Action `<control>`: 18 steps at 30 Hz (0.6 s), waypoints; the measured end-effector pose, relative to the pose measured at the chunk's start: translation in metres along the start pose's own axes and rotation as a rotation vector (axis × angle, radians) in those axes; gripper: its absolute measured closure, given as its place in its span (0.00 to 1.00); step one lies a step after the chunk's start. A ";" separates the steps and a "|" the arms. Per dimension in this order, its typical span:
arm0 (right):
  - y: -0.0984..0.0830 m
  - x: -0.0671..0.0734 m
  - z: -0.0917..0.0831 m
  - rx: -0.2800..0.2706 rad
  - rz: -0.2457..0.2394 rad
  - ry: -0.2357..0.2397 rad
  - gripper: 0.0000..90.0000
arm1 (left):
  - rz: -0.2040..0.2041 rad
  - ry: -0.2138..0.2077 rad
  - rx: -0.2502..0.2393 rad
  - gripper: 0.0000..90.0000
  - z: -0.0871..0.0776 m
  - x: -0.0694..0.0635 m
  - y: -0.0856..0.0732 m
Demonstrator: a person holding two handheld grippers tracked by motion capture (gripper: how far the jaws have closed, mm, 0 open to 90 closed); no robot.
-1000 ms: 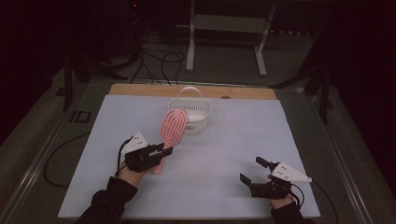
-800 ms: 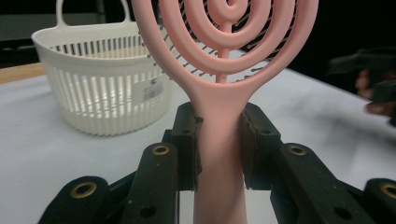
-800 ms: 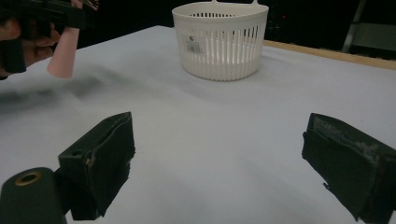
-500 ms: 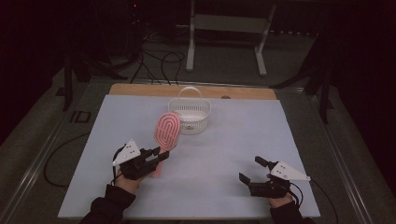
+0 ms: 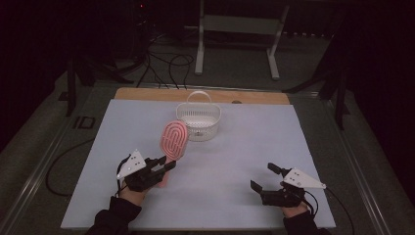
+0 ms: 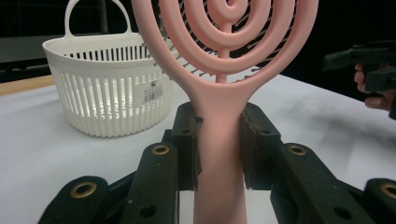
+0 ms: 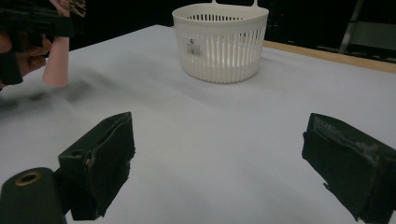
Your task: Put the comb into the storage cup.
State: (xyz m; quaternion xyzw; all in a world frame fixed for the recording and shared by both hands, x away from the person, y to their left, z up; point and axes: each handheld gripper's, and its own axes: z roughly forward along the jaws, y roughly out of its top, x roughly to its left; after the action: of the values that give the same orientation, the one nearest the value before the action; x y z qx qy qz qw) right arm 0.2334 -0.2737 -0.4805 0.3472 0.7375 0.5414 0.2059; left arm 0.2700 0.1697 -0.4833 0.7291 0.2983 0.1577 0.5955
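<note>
Currently the left gripper [image 6: 219,154] pinches the pink hairbrush [image 5: 173,142] low on its handle — the top-heavy head may pivot short of the basket [image 5: 198,120]; right gripper [image 5: 273,183] jaws spread, idle.

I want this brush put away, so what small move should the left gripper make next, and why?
Probably carry the pink plastic hairbrush forward toward the white slatted plastic basket. The left gripper is shut on the brush handle, head upright, and the basket stands just beyond it. The right gripper is open, off to the side.
</note>
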 end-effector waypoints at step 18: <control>0.047 0.013 -0.007 0.017 -0.029 -0.004 0.10 | 0.003 -0.007 -0.008 0.79 -0.002 -0.005 0.000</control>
State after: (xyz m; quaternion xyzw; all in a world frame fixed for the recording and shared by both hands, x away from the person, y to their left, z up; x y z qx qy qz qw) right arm 0.2333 -0.2606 -0.4334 0.3394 0.7464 0.5315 0.2124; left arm 0.2651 0.1678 -0.4819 0.7278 0.2943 0.1571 0.5992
